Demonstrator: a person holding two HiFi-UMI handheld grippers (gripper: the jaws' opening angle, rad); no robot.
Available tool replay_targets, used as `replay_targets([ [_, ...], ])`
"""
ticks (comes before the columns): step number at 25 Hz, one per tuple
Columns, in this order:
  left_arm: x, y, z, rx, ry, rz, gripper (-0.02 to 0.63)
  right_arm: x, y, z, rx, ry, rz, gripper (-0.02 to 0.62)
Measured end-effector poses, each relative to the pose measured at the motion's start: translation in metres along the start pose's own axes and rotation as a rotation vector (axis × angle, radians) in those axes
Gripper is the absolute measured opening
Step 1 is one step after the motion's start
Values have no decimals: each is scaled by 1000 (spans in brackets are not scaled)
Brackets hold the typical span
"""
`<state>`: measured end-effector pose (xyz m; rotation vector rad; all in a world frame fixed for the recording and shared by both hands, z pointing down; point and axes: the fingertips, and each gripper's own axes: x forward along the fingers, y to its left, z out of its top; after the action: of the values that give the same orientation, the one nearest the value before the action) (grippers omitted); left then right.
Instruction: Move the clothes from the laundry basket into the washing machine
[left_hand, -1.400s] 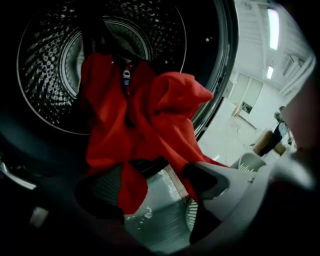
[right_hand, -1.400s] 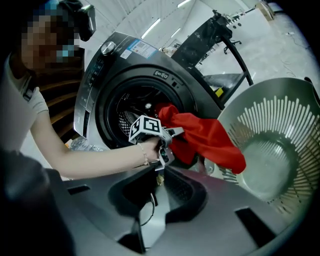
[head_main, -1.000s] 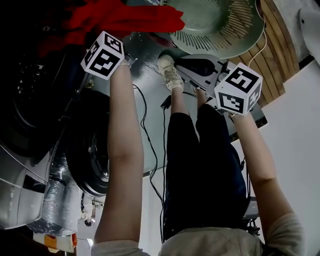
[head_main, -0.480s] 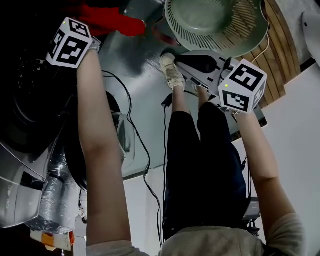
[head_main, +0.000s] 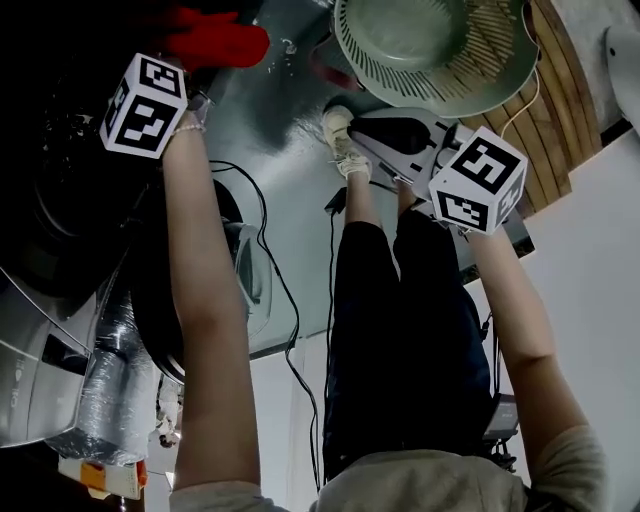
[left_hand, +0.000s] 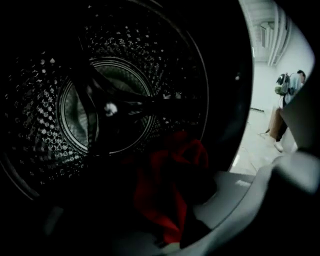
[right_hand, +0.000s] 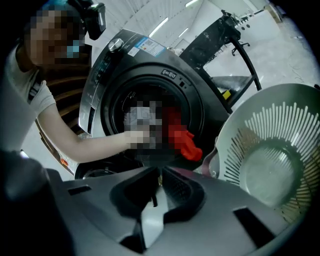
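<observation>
Left gripper (head_main: 148, 105) has let go of the red garment (left_hand: 167, 190). Its jaws have just been opening and stand apart, with the garment just ahead on the drum's (left_hand: 45, 125) lip. Right gripper (right_hand: 159, 192) is closed and empty, with the basket (right_hand: 270, 165) ahead to its right.

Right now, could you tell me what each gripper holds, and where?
Nothing is held. The left gripper has just been opening, the red garment lying free at the mouth of the drum; the right gripper is shut, empty.
</observation>
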<state>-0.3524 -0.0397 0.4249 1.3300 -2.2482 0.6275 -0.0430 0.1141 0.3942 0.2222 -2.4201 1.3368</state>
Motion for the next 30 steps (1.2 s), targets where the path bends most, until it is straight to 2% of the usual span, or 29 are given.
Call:
replay_targets([
  [3,-30,-24,-22,-6,27,-82,254,-1,3,8,18,-28,9,38],
  [5,-42,-41,-45,32,67,-129,304,0,6,13,11,-29,11,38],
  [9,-35,-62,-108,111,255,-198,333,1,5,14,-4,-27,1,38],
  [11,-22,-64,-128,137,330,-185,333,2,3,11,-6,-19,5,38],
  [13,-12,-59,-134,172,346,-127,328,1,-1,7,-9,-14,1,38],
  [14,-8,-57,-134,191,338,-99,299,1,-4,5,-9,-13,-6,38],
  [15,-7,-55,-132,203,326,-81,220,0,-6,4,-6,-14,-12,38],
  [16,-8,-54,-128,201,311,-79,158,0,-8,3,-1,-15,-15,38],
  [18,-13,-56,-111,158,266,-115,83,1,-9,3,10,-23,-15,38],
  [20,-17,-59,-83,114,190,-150,74,0,-11,7,27,-44,-13,38],
  [22,-17,-56,-47,113,87,-152,72,-1,-14,12,43,-67,-10,38],
  [26,-3,-34,31,127,-149,-63,72,1,-16,22,31,-93,-16,38],
  [28,10,-23,54,98,-195,-22,72,0,-17,27,13,-110,-22,38],
  [30,27,-22,52,67,-154,-11,72,0,-16,27,4,-113,-21,38],
])
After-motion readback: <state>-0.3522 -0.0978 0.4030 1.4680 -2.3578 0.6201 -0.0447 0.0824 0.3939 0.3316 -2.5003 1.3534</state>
